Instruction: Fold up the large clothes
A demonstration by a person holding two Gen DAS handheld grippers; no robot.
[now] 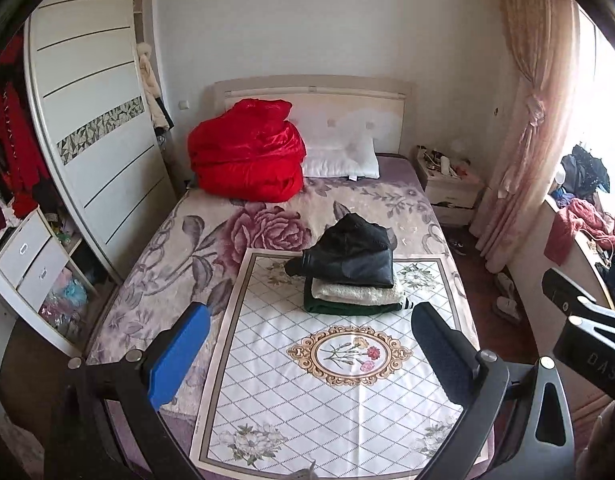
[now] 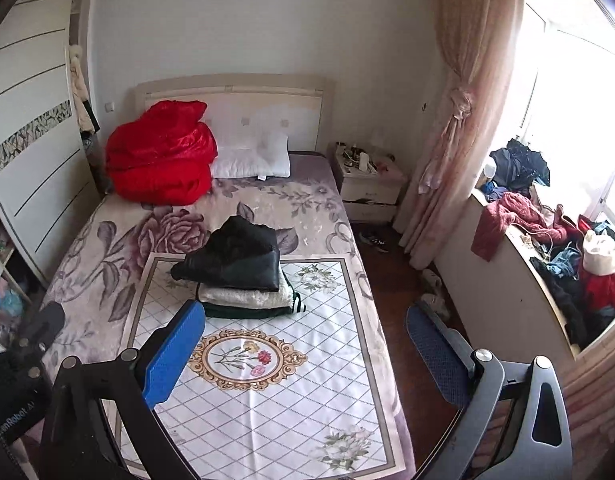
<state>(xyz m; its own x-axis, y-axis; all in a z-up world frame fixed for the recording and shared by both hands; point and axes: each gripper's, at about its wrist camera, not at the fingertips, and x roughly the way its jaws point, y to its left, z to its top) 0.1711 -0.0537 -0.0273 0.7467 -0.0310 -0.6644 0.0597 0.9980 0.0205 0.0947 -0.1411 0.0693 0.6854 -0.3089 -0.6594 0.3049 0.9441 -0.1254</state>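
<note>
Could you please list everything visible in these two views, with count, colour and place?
Bed: one, floral purple-beige cover, centre of room.
Mat: one, white with lattice and flower medallion, on the bed's near half.
Folded stack: one; black jacket on top, cream piece under it, dark green piece lowest; on the mat's far end.
Quilt: one, red, bundled at the headboard.
Pillow: one, white, beside the quilt.
Nightstand: one, cream, cluttered top, beside the bed.
Curtain: one, pink, tied back by the window.
Clothes pile: mixed colours, on the window ledge.
Wardrobe: one, white, along the bed's other side.
Left gripper: open, empty, above the mat.
Right gripper: open, empty, over the bed's edge.
</note>
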